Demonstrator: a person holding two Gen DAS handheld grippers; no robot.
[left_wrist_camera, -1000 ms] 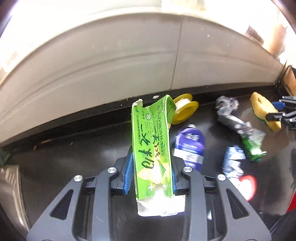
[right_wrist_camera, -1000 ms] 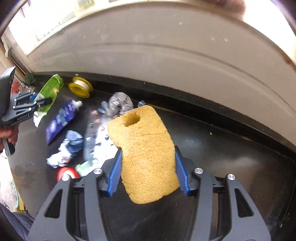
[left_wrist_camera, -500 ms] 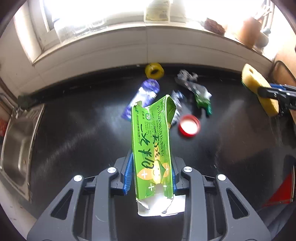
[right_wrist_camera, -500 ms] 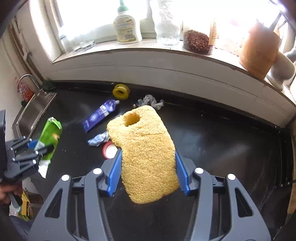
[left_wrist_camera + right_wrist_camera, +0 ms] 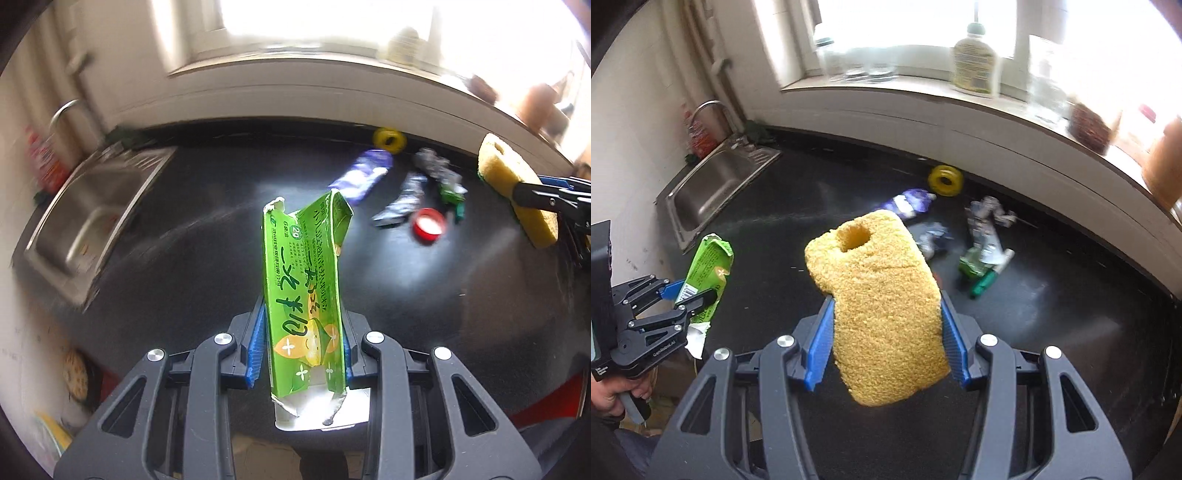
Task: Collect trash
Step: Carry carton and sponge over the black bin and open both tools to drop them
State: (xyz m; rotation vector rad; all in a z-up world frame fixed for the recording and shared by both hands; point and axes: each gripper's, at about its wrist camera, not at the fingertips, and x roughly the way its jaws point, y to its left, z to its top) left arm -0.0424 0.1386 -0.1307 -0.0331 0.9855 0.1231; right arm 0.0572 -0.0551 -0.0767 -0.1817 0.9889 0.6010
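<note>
My left gripper (image 5: 301, 350) is shut on a torn green carton (image 5: 304, 288), held high above the black counter (image 5: 184, 266). It also shows at the left of the right wrist view (image 5: 685, 299) with the carton (image 5: 709, 273). My right gripper (image 5: 886, 343) is shut on a yellow sponge (image 5: 882, 306) with a hole, also held above the counter; the sponge shows in the left wrist view (image 5: 517, 192). Trash lies near the back wall: a yellow tape roll (image 5: 945, 180), a purple tube (image 5: 908, 203), crumpled wrappers (image 5: 988, 218), a green wrapper (image 5: 975, 266) and a red lid (image 5: 428, 230).
A steel sink (image 5: 713, 188) with a faucet sits at the counter's left end. A windowsill (image 5: 923, 92) holds a soap bottle (image 5: 973, 62), jars and a wooden holder. A red object (image 5: 546, 398) shows below the counter edge at right.
Both grippers have pulled up and back from the counter with their loads. The trash now looks smaller and farther away, and the sink has come into both views.
</note>
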